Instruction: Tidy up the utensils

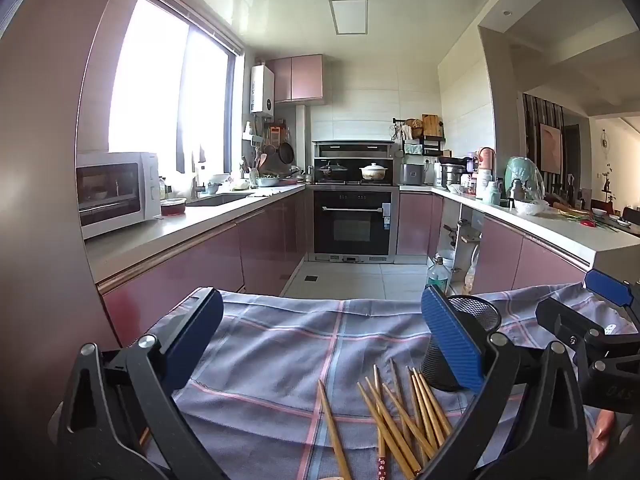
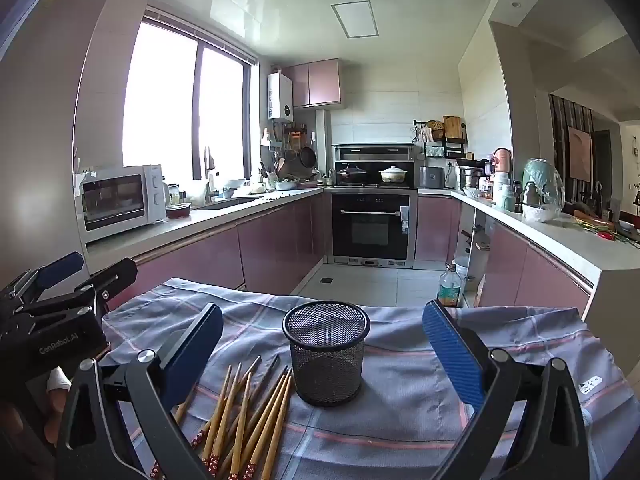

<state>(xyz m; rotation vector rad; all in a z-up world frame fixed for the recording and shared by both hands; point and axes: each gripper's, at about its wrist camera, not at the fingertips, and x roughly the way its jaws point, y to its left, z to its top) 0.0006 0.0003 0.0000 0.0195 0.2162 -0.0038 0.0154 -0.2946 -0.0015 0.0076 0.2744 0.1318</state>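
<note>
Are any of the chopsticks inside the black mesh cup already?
No, the mesh cup stands upright and empty on the plaid cloth, while the chopsticks lie in a loose pile on the cloth beside it.

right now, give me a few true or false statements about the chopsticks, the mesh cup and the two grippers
1. The black mesh cup stands upright on the plaid cloth. True.
2. The chopsticks are already in the cup. False: they lie loose on the cloth beside it.
3. The right gripper is shut on a chopstick. False: its jaws stand wide open, holding nothing.
4. The left gripper is open and empty. True.
</note>
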